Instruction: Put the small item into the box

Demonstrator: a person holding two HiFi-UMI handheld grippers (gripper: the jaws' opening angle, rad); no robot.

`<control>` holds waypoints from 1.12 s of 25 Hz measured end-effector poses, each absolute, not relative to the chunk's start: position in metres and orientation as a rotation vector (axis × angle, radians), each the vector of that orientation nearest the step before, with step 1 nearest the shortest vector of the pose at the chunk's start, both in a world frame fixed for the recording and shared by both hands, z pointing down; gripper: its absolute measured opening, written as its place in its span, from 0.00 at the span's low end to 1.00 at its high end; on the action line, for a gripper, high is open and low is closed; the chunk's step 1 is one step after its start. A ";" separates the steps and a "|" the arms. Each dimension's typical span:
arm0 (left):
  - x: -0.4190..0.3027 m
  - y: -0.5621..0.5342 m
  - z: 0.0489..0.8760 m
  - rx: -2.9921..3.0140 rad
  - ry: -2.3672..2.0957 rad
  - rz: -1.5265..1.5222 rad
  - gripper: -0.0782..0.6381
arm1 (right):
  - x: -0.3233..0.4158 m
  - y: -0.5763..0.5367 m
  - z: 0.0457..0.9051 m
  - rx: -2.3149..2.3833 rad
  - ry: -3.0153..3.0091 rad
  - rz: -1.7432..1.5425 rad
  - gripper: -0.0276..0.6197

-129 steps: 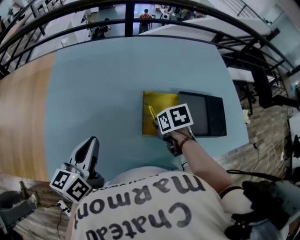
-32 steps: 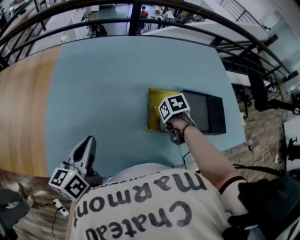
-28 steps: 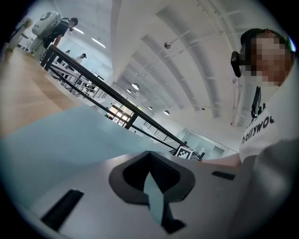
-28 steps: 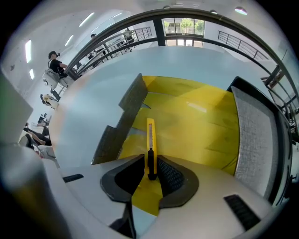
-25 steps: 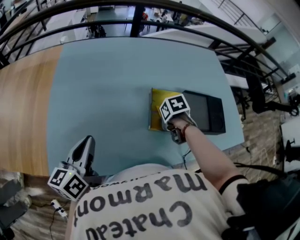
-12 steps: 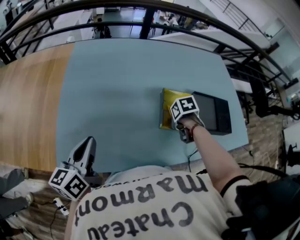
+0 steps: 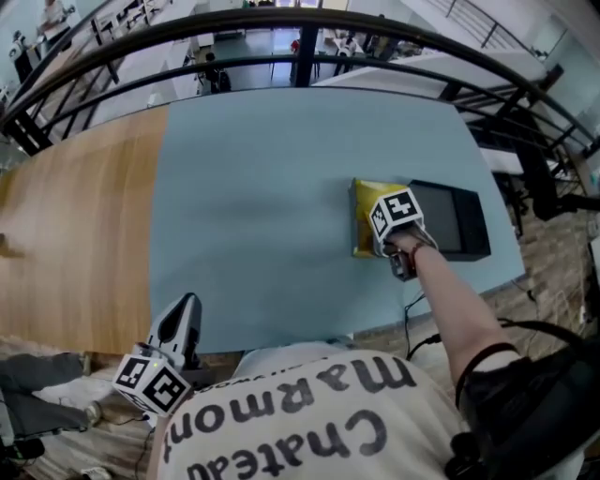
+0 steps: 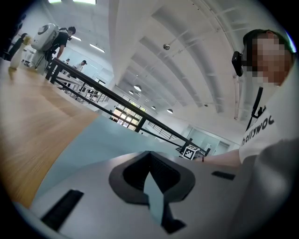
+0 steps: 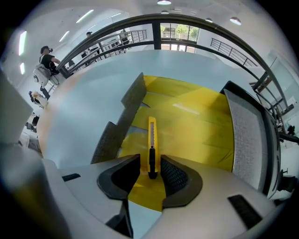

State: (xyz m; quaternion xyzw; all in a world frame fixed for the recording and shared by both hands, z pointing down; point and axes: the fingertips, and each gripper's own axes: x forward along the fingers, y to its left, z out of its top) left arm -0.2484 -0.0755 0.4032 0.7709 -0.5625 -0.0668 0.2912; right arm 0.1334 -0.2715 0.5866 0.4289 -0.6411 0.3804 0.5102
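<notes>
A yellow utility knife [image 9: 152, 135] lies flat on the yellow floor of the open box [image 9: 201, 121]. My right gripper [image 9: 150, 172] points steeply down over it. Its jaws have just been opening, and the knife's black end sits loosely between the pads. In the head view the right gripper [image 7: 382, 236] hangs over the box [image 7: 362, 214], its marker cube hiding the knife. The box's black lid [image 7: 457, 221] lies open to the right. My left gripper [image 7: 183, 317] is off the table's near edge, shut and empty, far from the box.
Grey foam pieces [image 9: 132, 99] stand along the box's left wall. The box sits near the right edge of the blue table [image 7: 272, 197]. Wooden floor [image 7: 84, 234] lies to the left and a dark railing [image 7: 300, 19] runs behind the table.
The table and box now sit further right in the head view. The right gripper has stayed over the box. The left gripper has shifted a little along the table's near edge.
</notes>
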 end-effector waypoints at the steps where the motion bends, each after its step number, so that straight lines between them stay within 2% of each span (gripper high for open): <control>1: -0.252 -0.073 0.404 2.053 -1.500 -0.174 0.11 | 0.134 -0.272 0.586 1.040 -1.540 0.912 0.28; 8: -0.264 -0.066 0.415 2.026 -1.474 -0.167 0.11 | 0.141 -0.271 0.581 1.112 -1.527 0.927 0.29; 21: -0.220 -0.080 0.413 2.090 -1.401 -0.147 0.11 | 0.140 -0.268 0.558 1.264 -1.748 1.062 0.28; 24: -0.203 -0.076 0.407 2.092 -1.424 -0.138 0.11 | 0.143 -0.269 0.542 1.304 -1.842 0.981 0.19; 28: -0.159 -0.077 0.397 2.110 -1.431 -0.151 0.11 | 0.150 -0.260 0.514 1.299 -2.025 1.021 0.15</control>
